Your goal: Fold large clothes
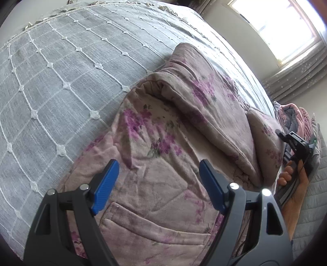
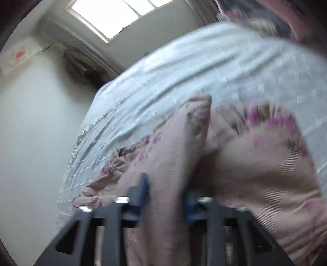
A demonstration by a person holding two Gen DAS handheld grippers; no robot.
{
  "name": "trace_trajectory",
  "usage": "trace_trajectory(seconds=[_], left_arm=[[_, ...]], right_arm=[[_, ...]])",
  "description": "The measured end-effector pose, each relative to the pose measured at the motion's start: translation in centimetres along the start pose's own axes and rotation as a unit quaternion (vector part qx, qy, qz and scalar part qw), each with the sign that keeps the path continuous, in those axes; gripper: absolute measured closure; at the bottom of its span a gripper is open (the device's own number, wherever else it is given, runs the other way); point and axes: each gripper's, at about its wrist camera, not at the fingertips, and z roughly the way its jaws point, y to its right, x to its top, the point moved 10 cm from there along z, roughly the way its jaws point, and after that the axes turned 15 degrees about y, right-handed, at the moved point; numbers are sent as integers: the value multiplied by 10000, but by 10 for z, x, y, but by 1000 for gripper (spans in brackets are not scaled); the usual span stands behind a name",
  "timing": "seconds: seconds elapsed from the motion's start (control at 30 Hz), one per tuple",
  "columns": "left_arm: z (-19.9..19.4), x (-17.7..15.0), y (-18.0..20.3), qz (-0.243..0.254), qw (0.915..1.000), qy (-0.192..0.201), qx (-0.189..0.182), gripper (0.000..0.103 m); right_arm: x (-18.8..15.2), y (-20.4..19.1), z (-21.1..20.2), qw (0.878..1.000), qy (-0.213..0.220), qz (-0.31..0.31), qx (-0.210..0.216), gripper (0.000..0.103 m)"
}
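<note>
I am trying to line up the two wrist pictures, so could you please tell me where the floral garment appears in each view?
Left wrist: the floral garment fills the centre and lower middle, lying on the grey bedspread, with the open left gripper above it.
Right wrist: the garment fills the lower right, a fold clamped in the right gripper.
Shared landmark: the bright window.

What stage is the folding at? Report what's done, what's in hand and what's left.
Done: one sleeve of the floral garment already lies folded across its body on the grey bedspread.
In hand: the right gripper is shut on a fold of the floral fabric, though that view is blurred. The left gripper hovers open over the lower part.
Left: the pocketed lower part is still spread flat and wrinkled.
</note>
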Motion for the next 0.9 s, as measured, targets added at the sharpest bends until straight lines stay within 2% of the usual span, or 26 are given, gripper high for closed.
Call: trace_trajectory(seconds=[0.1, 0.13, 0.2, 0.27, 0.33, 0.43, 0.5, 0.53, 0.57, 0.6, 0.7, 0.77, 0.9], left_arm=[[-2, 2, -3, -137, 9999, 0, -42, 22], [-2, 3, -5, -167, 9998, 14, -43, 22], [-3, 4, -8, -210, 9998, 16, -49, 22], [-3, 5, -12, -280, 9996, 16, -34, 22], [-2, 7, -16, -354, 9994, 15, -30, 22], [-3, 9, -19, -440, 9990, 25, -34, 22], [-4, 10, -20, -454, 9990, 27, -40, 22], [-4, 10, -20, -455, 9990, 31, -43, 22], [-4, 10, -20, -449, 9990, 34, -47, 22], [-4, 10, -20, -443, 9990, 33, -50, 22], [-3, 9, -20, -405, 9992, 13, -60, 22], [-1, 9, -21, -415, 9991, 9, -49, 22], [-2, 11, -23, -482, 9988, 20, -45, 22]], right_arm=[[-4, -56, -24, 9907, 375, -1237, 433, 87], [-19, -84, -35, 9798, 379, -1843, 680, 87], [-51, -113, -47, 9608, 198, -2585, 982, 85], [-98, -134, -54, 9300, -173, -3486, 1158, 83], [-137, -140, -57, 8992, -471, -4199, 1137, 82], [-169, -135, -69, 8723, -738, -4706, 1107, 76], [-181, -135, -80, 8648, -796, -4776, 1329, 63], [-182, -138, -85, 8659, -857, -4696, 1497, 57], [-183, -138, -92, 8688, -923, -4565, 1681, 45], [-183, -139, -98, 8721, -915, -4465, 1781, 38], [-172, -143, -123, 8853, -857, -4110, 2000, 35], [-163, -134, -134, 8988, -842, -3793, 2029, 34], [-121, -78, -140, 9499, -747, -2553, 1643, 34]])
